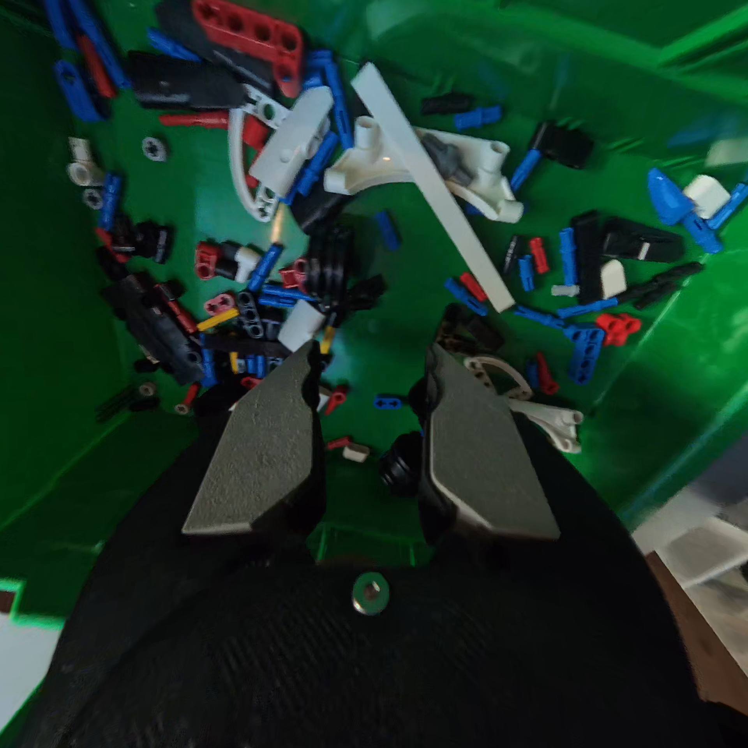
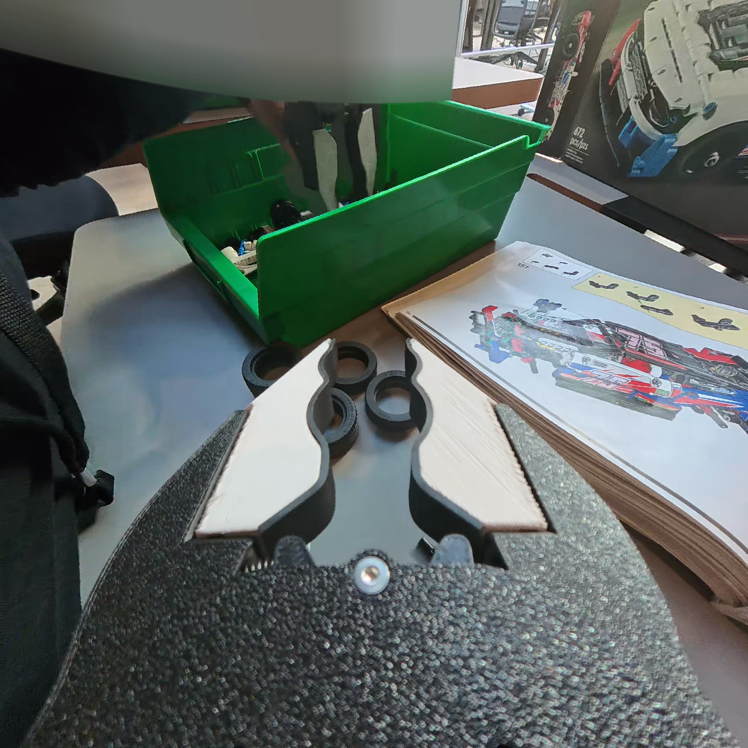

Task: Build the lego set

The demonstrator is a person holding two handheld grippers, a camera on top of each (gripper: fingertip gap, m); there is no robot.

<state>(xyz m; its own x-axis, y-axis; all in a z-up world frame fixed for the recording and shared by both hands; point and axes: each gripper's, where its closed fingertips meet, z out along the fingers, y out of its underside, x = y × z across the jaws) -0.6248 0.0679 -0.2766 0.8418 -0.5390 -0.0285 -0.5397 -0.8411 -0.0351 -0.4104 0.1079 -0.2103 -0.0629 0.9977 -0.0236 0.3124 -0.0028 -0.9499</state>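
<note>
My left gripper is open and empty inside the green bin, just above its floor. Loose Lego pieces lie around it: a long white beam, white curved panels, a red beam, and many blue, black and red pins. A black round hub lies beside the inner face of the right finger. My right gripper is open and empty over the grey table. Several black tyres lie on the table between and just beyond its fingertips.
The green bin stands behind the tyres, with the left gripper's fingers reaching down into it. An open instruction booklet lies at the right. The set's box stands at the back right. A person's dark clothing is at the left. The grippers' ends are close to 25 centimetres from one another.
</note>
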